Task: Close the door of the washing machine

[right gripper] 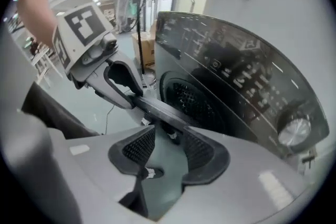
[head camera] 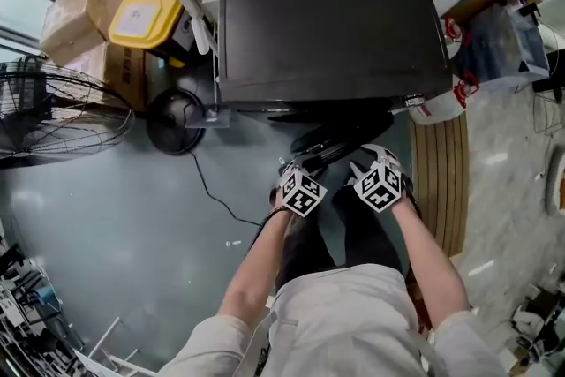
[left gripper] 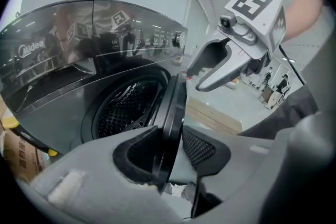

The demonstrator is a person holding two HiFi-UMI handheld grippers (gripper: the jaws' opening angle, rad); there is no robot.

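Note:
The dark grey washing machine (head camera: 327, 13) stands in front of me, and its round door (head camera: 340, 141) hangs open toward me. My left gripper (head camera: 296, 168) straddles the door's rim (left gripper: 176, 107). The rim runs between the pads, with a gap on the right side, so the left gripper (left gripper: 170, 149) is open. The perforated drum (left gripper: 128, 105) shows behind it. My right gripper (head camera: 366, 159) sits just right of the left one. In its own view the right gripper (right gripper: 165, 147) is open and empty, with the door edge (right gripper: 157, 110) just beyond its tips.
Left of the machine are a yellow bin (head camera: 146, 9), cardboard boxes (head camera: 75, 13), a floor fan (head camera: 53, 115) and a black cable (head camera: 207, 185). A wooden slatted board (head camera: 441, 181) lies at the right, with bagged items (head camera: 503, 40) behind it.

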